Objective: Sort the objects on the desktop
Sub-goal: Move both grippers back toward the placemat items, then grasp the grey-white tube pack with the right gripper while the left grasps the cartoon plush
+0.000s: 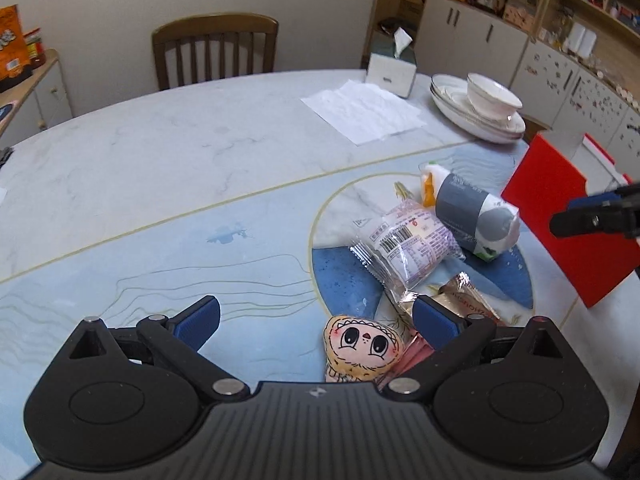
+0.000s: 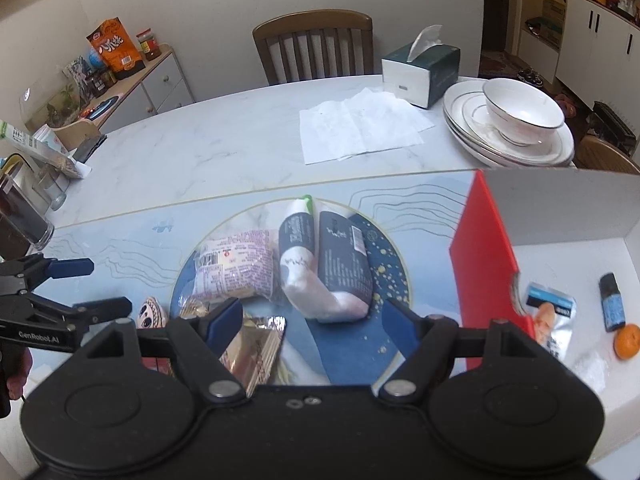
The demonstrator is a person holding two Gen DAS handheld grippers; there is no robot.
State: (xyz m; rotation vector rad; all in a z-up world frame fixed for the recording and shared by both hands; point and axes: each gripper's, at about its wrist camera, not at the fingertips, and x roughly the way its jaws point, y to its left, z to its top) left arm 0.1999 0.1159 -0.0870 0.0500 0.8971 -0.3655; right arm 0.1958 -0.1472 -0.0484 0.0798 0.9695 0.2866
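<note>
Notably, both claws stand wide open and grip nothing — the left gripper (image 1: 316, 324), marked "GenRobot.AI" on its side, and the right gripper (image 2: 312, 320) hover over the round medallion (image 2: 384, 248) inlaid in the table (image 1: 160, 152). On that medallion lie a purple-printed snack packet (image 2: 234, 268) with a barcode label, two grey-and-white packs (image 2: 324, 268) with unreadable print, a foil wrapper (image 2: 256, 344) and a small face doll (image 1: 362, 346). Right of the medallion stands a red-sided box (image 2: 482, 264) — inside, a blue-labelled bottle (image 2: 612, 304), an orange (image 2: 627, 341) and a sachet (image 2: 554, 316).

The left gripper (image 1: 316, 320) body hides the doll's (image 1: 362, 346) lower half; package print is illegible.
</note>
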